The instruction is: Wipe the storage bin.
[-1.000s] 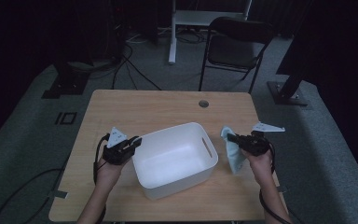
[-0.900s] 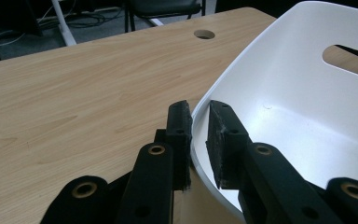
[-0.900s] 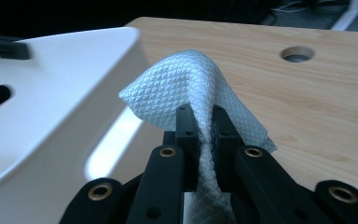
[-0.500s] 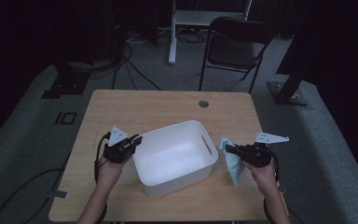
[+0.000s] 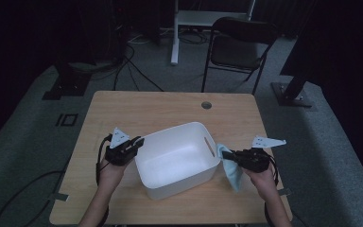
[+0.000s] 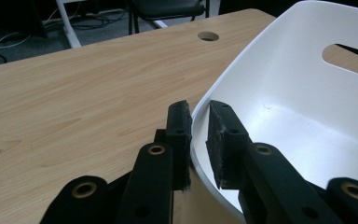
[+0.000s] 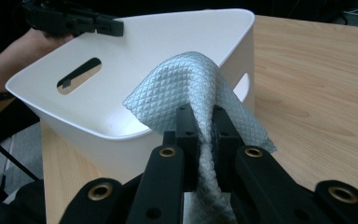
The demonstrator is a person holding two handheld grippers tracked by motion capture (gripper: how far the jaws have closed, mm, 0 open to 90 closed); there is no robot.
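Note:
A white plastic bin [image 5: 176, 160] with handle slots stands in the middle of the wooden table [image 5: 160, 109]. My left gripper [image 5: 139, 141] grips the bin's left rim. In the left gripper view the rim of the bin [image 6: 298, 93] runs between the pads of the left gripper [image 6: 199, 112], which press on it. My right gripper [image 5: 229, 154] is just off the bin's right wall, shut on a light blue waffle cloth [image 5: 235, 174] that hangs down from it. In the right gripper view the cloth [image 7: 186, 81] bulges above the right gripper [image 7: 200, 114], level with the bin's rim [image 7: 168, 37].
A round cable hole [image 5: 206, 105] lies in the table's far side. Behind the table stand a black folding chair [image 5: 238, 49] and a white desk leg [image 5: 175, 33]. Cables trail over the grey floor on the left.
My right gripper has moved with the cloth along the bin's right side toward the table's near edge. The left gripper and the bin have stayed put.

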